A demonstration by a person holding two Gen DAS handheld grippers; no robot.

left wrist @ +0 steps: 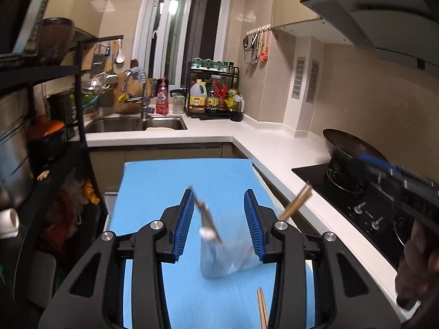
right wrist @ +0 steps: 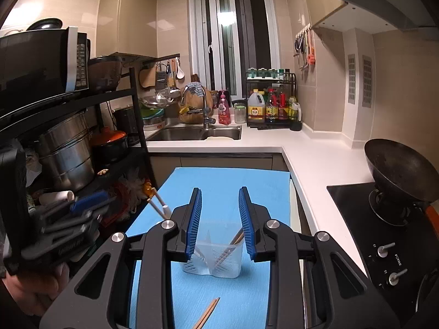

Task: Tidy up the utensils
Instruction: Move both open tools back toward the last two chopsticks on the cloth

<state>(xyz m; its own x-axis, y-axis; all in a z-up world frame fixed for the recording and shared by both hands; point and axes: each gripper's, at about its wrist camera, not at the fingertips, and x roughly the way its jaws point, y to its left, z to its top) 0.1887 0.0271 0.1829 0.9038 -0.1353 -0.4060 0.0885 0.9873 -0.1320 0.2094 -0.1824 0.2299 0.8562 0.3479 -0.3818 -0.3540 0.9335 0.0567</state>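
A clear plastic utensil holder [right wrist: 212, 260] stands on the blue mat [right wrist: 233, 186]. Chopsticks [right wrist: 236, 240] lean in its right side, and white-handled utensils [right wrist: 162, 207] stick out to its left. In the left wrist view the holder [left wrist: 230, 255] is blurred, and a blurred thin utensil with a white end [left wrist: 207, 224] slants between my left gripper's [left wrist: 218, 192] parted pads, close to the left pad. My right gripper [right wrist: 219, 189] is open above the holder with nothing between its pads. A loose pair of chopsticks [right wrist: 207, 312] lies on the mat nearer to me.
White counter [right wrist: 315, 164] runs along the right to a hob with a dark wok [right wrist: 397, 167]. A black shelf rack [right wrist: 129, 126] with pots stands on the left, the sink [right wrist: 192, 134] at the back. Hands hold each gripper at the frame edges.
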